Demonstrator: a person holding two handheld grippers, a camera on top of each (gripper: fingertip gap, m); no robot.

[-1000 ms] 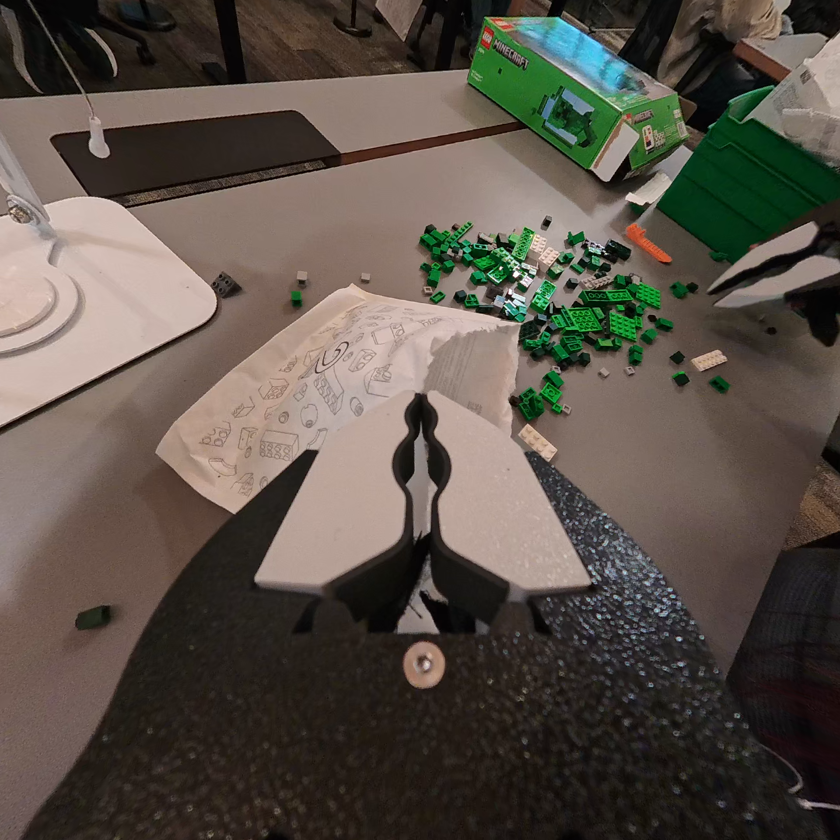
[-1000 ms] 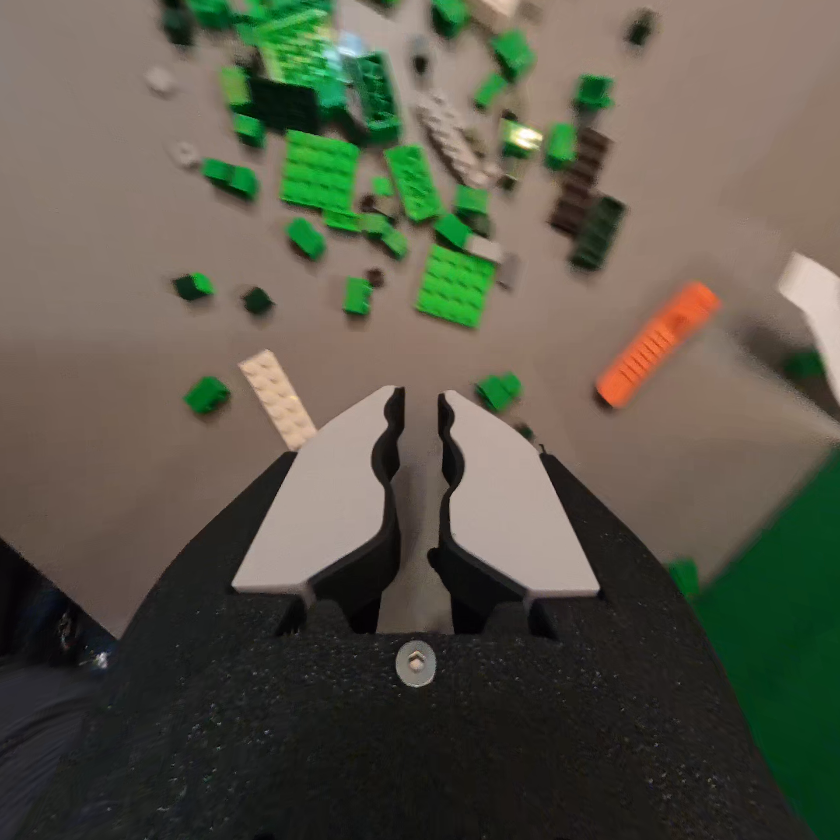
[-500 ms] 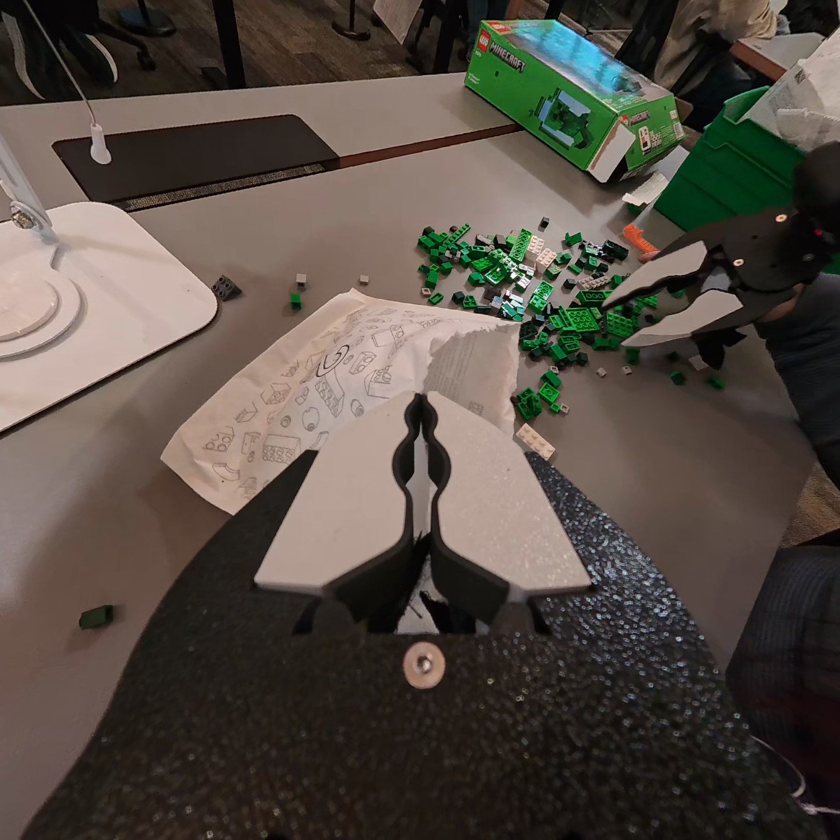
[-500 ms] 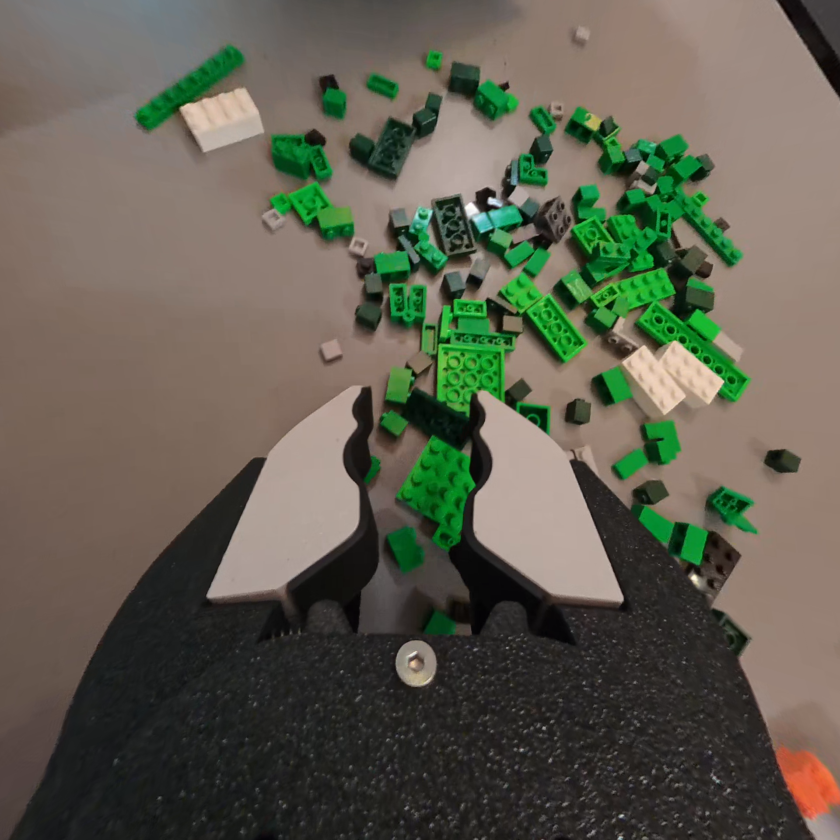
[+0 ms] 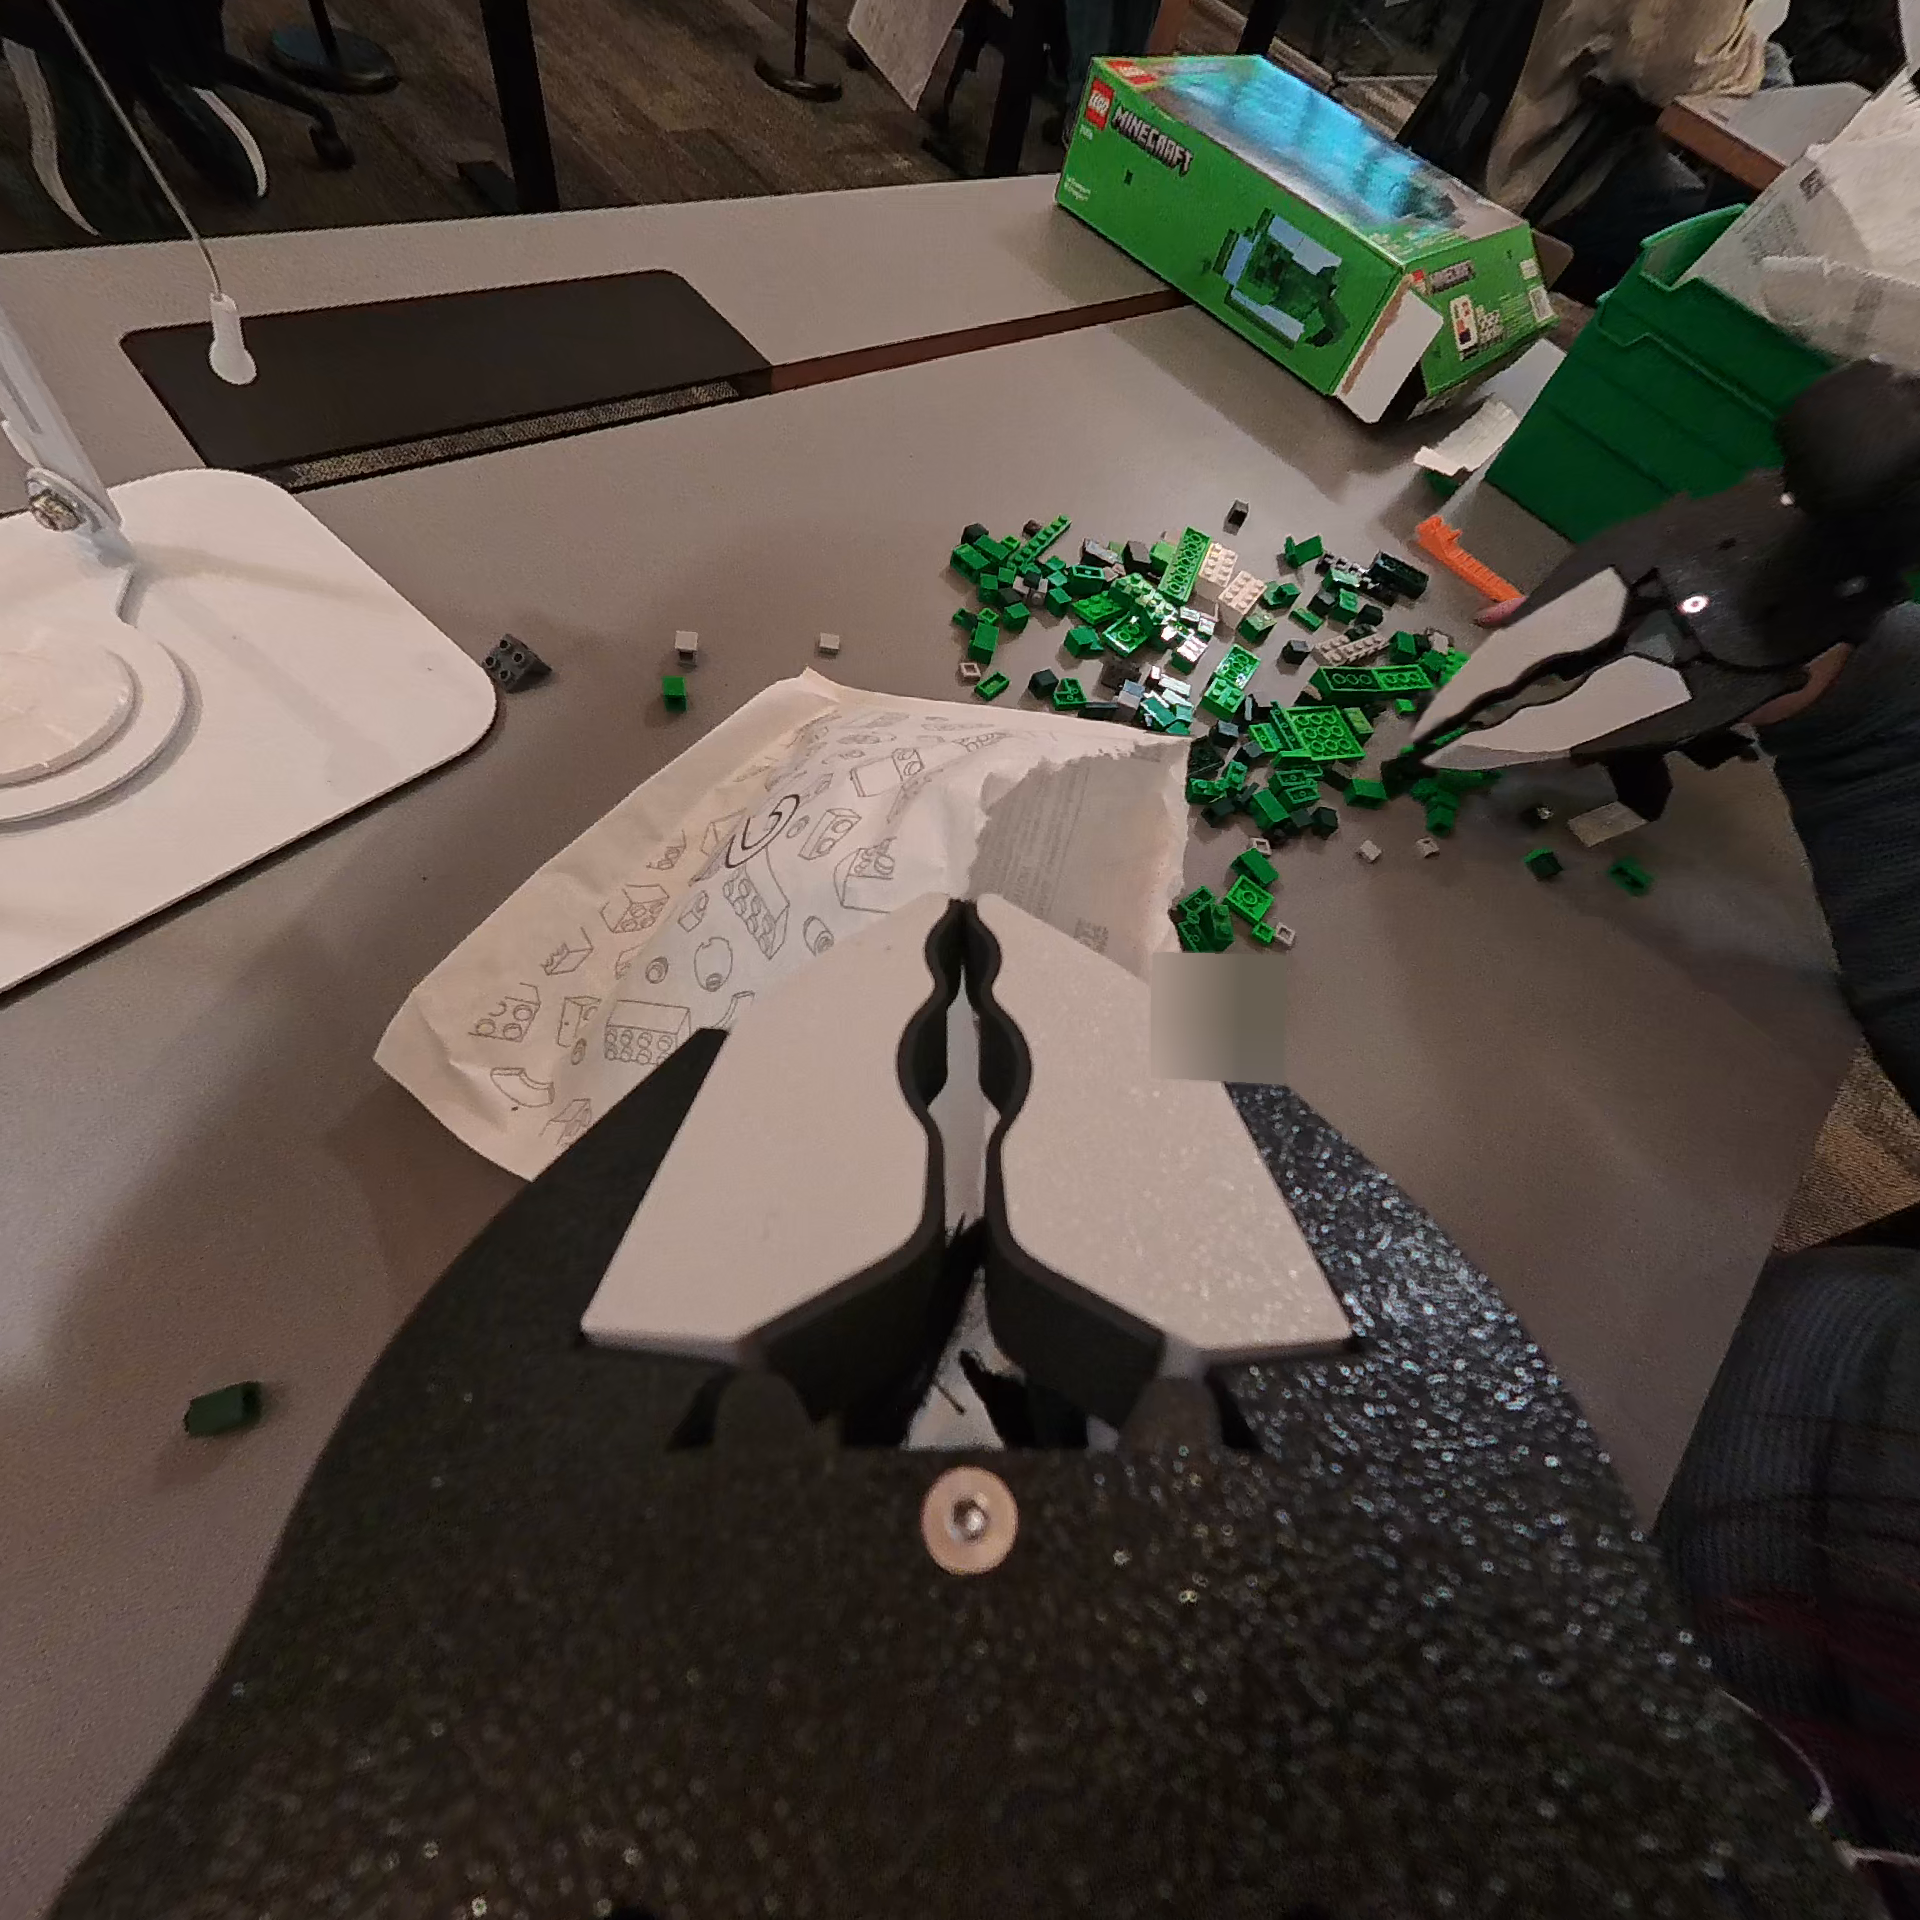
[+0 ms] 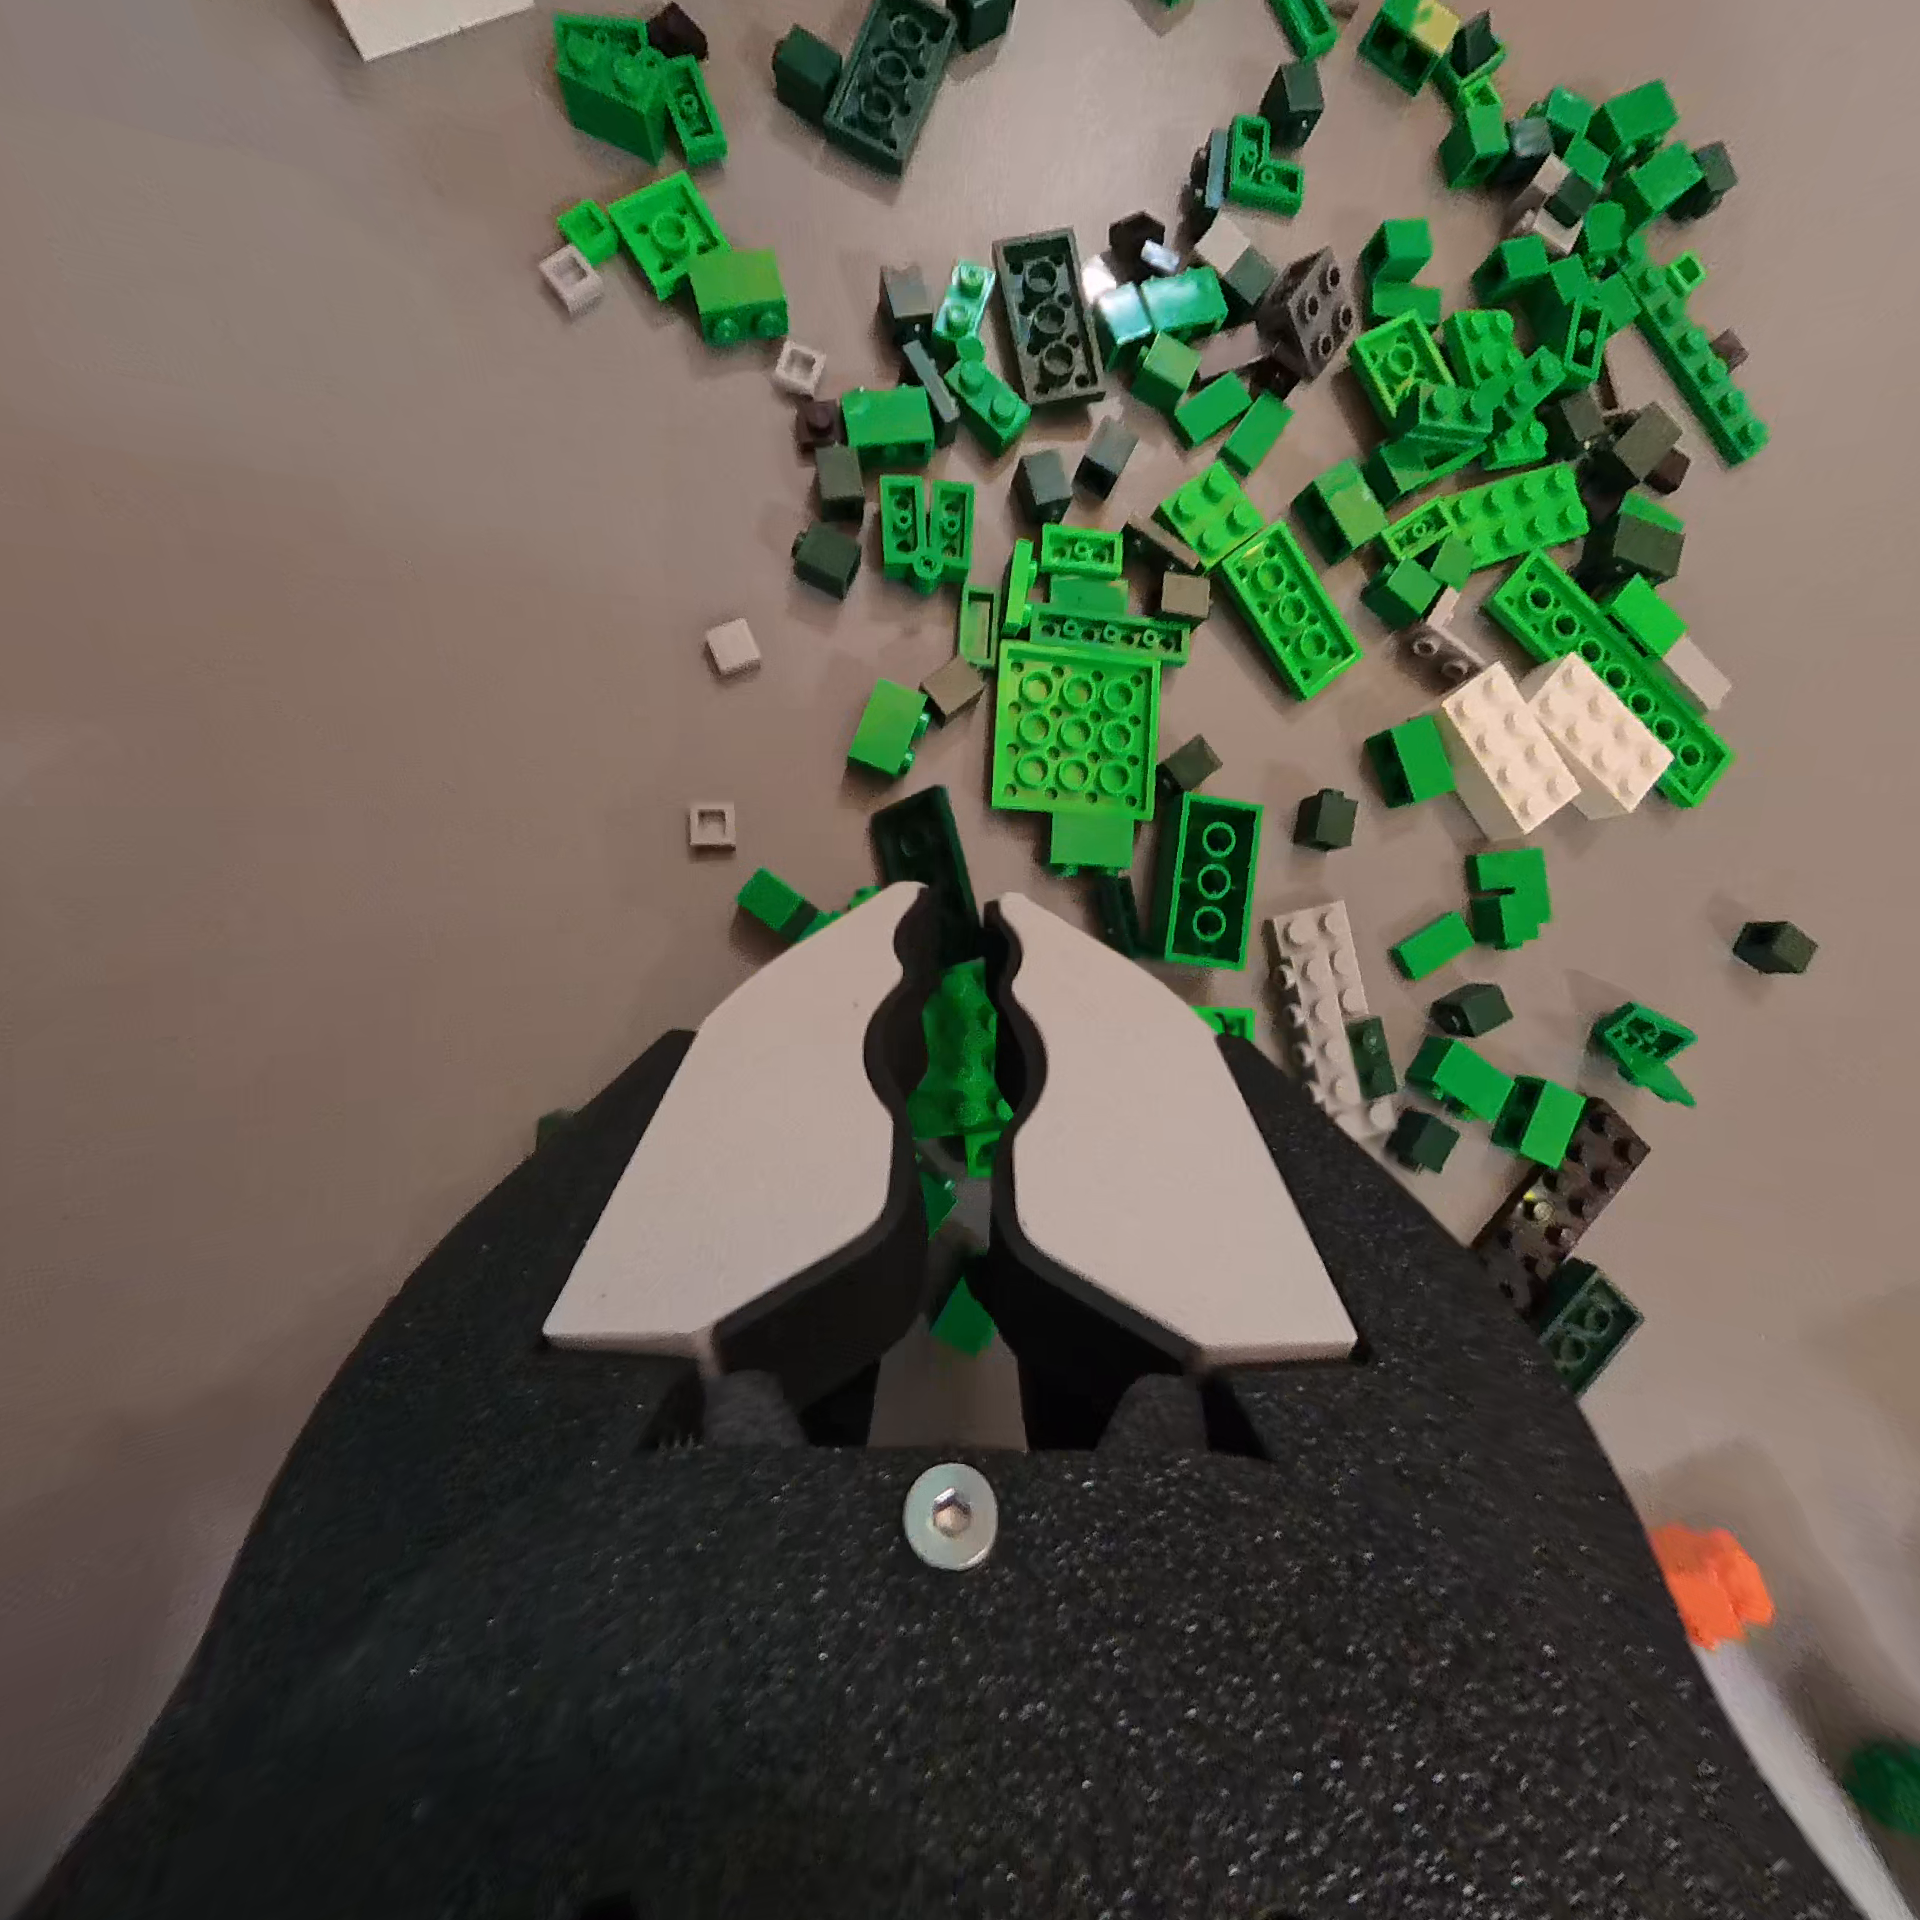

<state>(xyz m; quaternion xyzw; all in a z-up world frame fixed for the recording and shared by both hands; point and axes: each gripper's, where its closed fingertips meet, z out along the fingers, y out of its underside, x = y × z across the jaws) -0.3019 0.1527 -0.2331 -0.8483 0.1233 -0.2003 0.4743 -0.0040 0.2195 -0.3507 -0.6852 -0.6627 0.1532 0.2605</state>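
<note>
My left gripper (image 5: 961,914) is shut on the torn edge of a white paper bag (image 5: 727,883) printed with brick drawings, which lies on the grey table (image 5: 260,1195). My right gripper (image 6: 951,904) is low over a pile of green, dark green and white bricks (image 6: 1299,468). It is shut on a bright green studded plate (image 6: 956,1049), with a dark green plate (image 6: 920,842) just beyond its tips. In the left wrist view the right gripper (image 5: 1423,746) has its tips in the right side of the brick pile (image 5: 1195,644).
A green toy box (image 5: 1299,208) and a green bin (image 5: 1662,416) stand at the far right. An orange tool (image 5: 1460,556) lies by the pile. A white stand base (image 5: 208,675) is at left, with a black mat (image 5: 447,353) behind it. A few stray bricks (image 5: 223,1408) lie apart. Tip to tip, the grippers are about 35 centimeters apart.
My right gripper has swung over the pile, dropped lower and closed from open onto the green plate. My left gripper and the bag have stayed still.
</note>
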